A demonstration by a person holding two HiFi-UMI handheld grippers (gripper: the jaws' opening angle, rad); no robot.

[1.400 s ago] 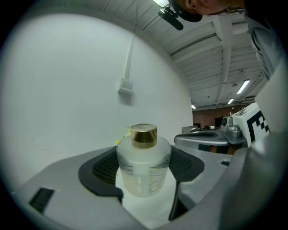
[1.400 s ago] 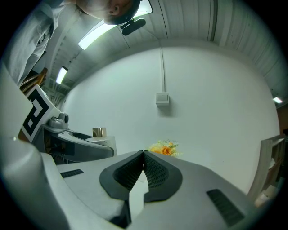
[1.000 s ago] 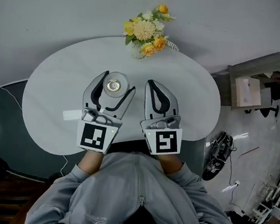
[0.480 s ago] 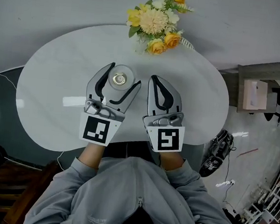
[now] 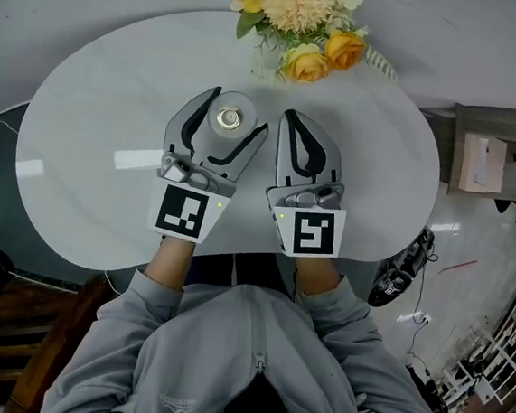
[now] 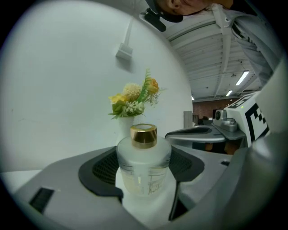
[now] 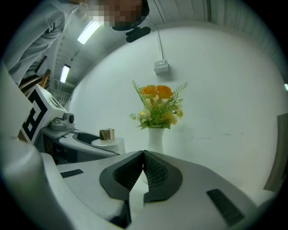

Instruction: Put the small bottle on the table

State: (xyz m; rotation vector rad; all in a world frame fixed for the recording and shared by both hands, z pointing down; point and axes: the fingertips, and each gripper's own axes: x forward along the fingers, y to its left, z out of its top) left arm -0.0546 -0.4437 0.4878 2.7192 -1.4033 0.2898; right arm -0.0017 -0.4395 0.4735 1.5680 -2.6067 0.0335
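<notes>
A small frosted bottle (image 5: 229, 117) with a gold cap stands upright between the jaws of my left gripper (image 5: 239, 112), over the white oval table (image 5: 80, 166). In the left gripper view the bottle (image 6: 144, 161) fills the gap and both dark pads press on its sides. Whether its base touches the tabletop is hidden. My right gripper (image 5: 290, 116) lies beside it to the right, shut with nothing between its pads (image 7: 143, 155). From the right gripper view the bottle (image 7: 107, 137) shows at left, inside the other gripper.
A white vase of yellow and orange flowers (image 5: 303, 19) stands at the table's far edge, just beyond both grippers; it also shows in the right gripper view as flowers (image 7: 157, 105). A wooden cabinet (image 5: 498, 165) is at right, a dark chair (image 5: 3, 313) at lower left.
Both grippers have moved forward toward the flowers, the left one carrying the bottle along. The jaws have kept their states.
</notes>
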